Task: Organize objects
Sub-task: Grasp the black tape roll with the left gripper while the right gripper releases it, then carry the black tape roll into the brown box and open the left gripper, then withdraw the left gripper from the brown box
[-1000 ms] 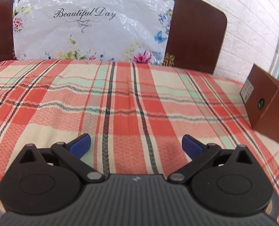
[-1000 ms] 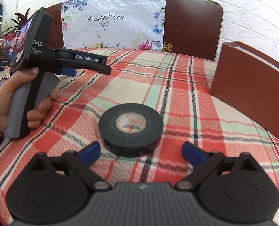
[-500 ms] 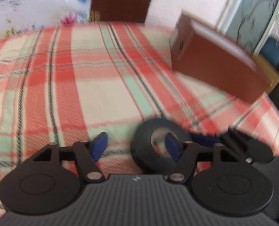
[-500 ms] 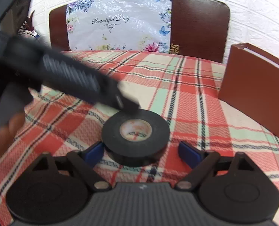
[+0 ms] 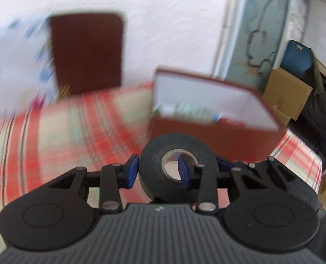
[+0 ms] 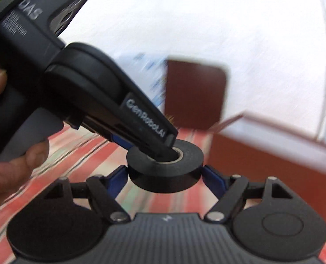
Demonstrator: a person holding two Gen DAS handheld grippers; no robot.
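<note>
A black tape roll [image 5: 154, 154] hangs above the plaid tablecloth [image 5: 75, 132], held by both grippers. My left gripper [image 5: 158, 171] is closing on the roll's wall, one blue pad against the outer rim and the other inside the core hole. In the right wrist view it reaches down from the upper left, its tip in the hole of the tape roll [image 6: 165, 167]. My right gripper [image 6: 165, 176] is closing too, its pads pressing the roll's outer sides. Just behind stands an open brown box [image 5: 206, 136] with a white inside.
Several blurred items lie in the box. A dark chair back [image 5: 86, 52] and a white flowered bag stand past the table's far edge. Cardboard boxes [image 5: 286, 92] sit off the table at the right. A person's hand [image 6: 15, 160] grips the left handle.
My left gripper swung right to the roll and closed one pad into its hole. My right gripper closed on the roll's sides. The roll rose off the cloth toward the box.
</note>
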